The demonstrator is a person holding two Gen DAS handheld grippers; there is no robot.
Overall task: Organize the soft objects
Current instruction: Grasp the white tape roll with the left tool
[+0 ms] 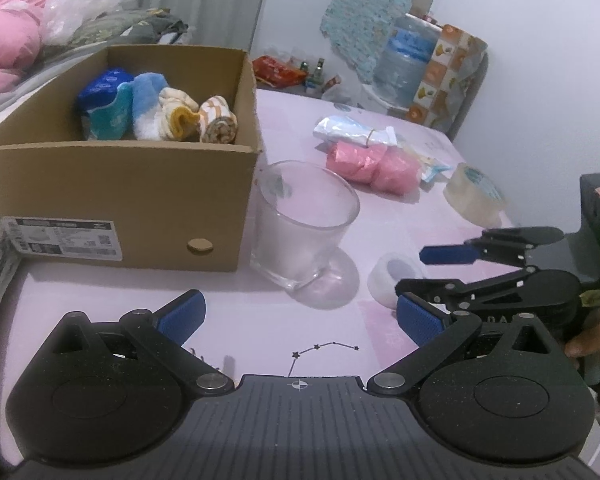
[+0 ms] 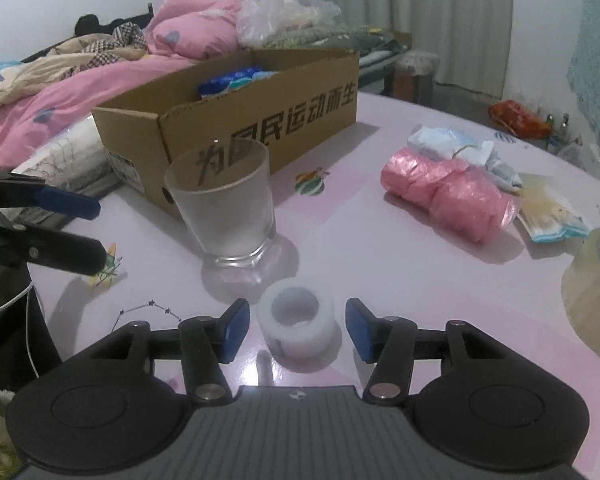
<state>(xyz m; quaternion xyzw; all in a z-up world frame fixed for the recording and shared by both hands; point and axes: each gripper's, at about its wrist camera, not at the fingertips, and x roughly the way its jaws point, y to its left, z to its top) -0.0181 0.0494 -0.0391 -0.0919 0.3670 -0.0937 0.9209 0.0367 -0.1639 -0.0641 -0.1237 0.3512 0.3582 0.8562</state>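
Counter (image 2: 380, 248): pale pink surface with small printed motifs; I see it from both wrist cameras.

Cardboard box (image 1: 140, 184): open-topped, at the counter's far left beside the bed (image 2: 40, 100). It holds the soft items in a row: a blue-and-teal packet (image 1: 104, 104), a blue-and-white rolled cloth (image 1: 148, 100), a cream-and-yellow rolled cloth (image 1: 178, 114) and an orange-striped rolled towel (image 1: 218, 122).

Frosted glass (image 1: 300, 224): upright, just beside the box's right wall.

Pink plastic-bag rolls (image 2: 448, 196): two, lying side by side on the counter, well apart from the box. A crumpled white-and-blue packet (image 2: 452, 144) rests against their far side.

Clear packing tape roll (image 2: 592, 292): on the counter at my right edge.

Small white tape roll (image 2: 298, 322): on its side, hole toward the camera, in front of the glass.

Right gripper (image 2: 296, 328): open, blue pads on either side of the white roll, not touching it.

Left gripper (image 1: 300, 316): open wide, nothing between the pads, low over bare counter in front of the glass.
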